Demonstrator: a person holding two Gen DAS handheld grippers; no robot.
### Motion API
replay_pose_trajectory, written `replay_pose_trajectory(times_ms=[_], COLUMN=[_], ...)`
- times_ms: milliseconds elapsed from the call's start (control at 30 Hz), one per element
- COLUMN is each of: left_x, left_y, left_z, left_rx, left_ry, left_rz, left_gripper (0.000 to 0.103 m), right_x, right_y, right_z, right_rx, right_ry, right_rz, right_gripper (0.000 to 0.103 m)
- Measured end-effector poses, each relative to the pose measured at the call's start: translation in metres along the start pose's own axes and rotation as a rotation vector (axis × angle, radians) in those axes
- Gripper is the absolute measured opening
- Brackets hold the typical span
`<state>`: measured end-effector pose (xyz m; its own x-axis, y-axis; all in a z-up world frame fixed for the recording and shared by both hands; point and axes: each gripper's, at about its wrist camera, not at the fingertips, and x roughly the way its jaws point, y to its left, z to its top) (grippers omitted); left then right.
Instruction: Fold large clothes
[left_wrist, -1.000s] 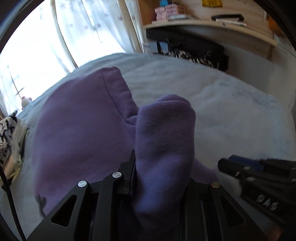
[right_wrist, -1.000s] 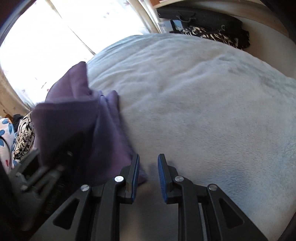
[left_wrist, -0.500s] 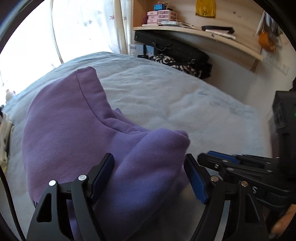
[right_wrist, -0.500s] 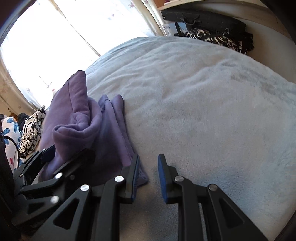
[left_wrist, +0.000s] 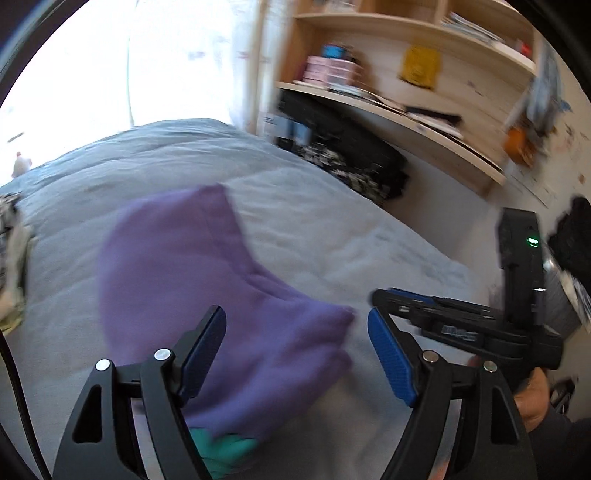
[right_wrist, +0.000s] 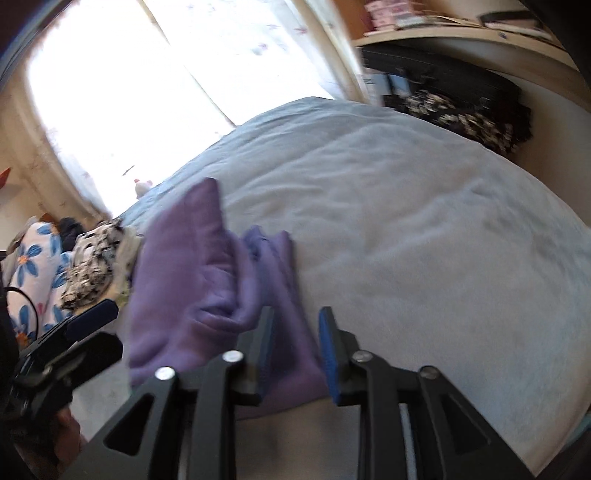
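Though blurred, the soft purple fleece garment (left_wrist: 207, 288) lies folded on plush bedding (left_wrist: 332, 236).

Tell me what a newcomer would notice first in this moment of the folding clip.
The purple garment lies bunched on the pale grey bed cover, toward its left side in the right wrist view. Both grippers hang above it with nothing clamped: the left gripper stands wide, the right gripper narrower, both having just been opening.

The purple garment (left_wrist: 207, 295) is soft, matt fleece cloth. The bed's grey blanket (right_wrist: 424, 229) looks plush and fuzzy. The far shelves (left_wrist: 424, 122) are pale, smooth wood.
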<state>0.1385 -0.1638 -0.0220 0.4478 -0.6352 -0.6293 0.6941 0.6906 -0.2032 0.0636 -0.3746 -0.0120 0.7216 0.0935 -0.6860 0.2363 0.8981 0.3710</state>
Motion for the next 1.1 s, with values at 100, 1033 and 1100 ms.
replay_pose_trajectory(times_ms=[100, 1033, 1100], left_x=[-0.006, 0.100, 0.103], left_y=[0.039, 0.177, 0.179], left_z=[0.010, -0.009, -0.010], left_rx=[-0.081, -0.335, -0.328], left_ry=[0.006, 0.281, 0.281], left_rz=[0.115, -0.033, -0.032], left_gripper=[0.079, 0.082, 0.084], right_x=[0.003, 0.175, 0.178], right_y=[0.018, 0.010, 0.007], right_z=[0.019, 0.049, 0.048], right_rx=[-0.043, 0.030, 0.042], right_ry=[0.021, 0.488, 0.501], right_rz=[0.061, 0.253, 0.287], right_gripper=[0.040, 0.041, 0.042])
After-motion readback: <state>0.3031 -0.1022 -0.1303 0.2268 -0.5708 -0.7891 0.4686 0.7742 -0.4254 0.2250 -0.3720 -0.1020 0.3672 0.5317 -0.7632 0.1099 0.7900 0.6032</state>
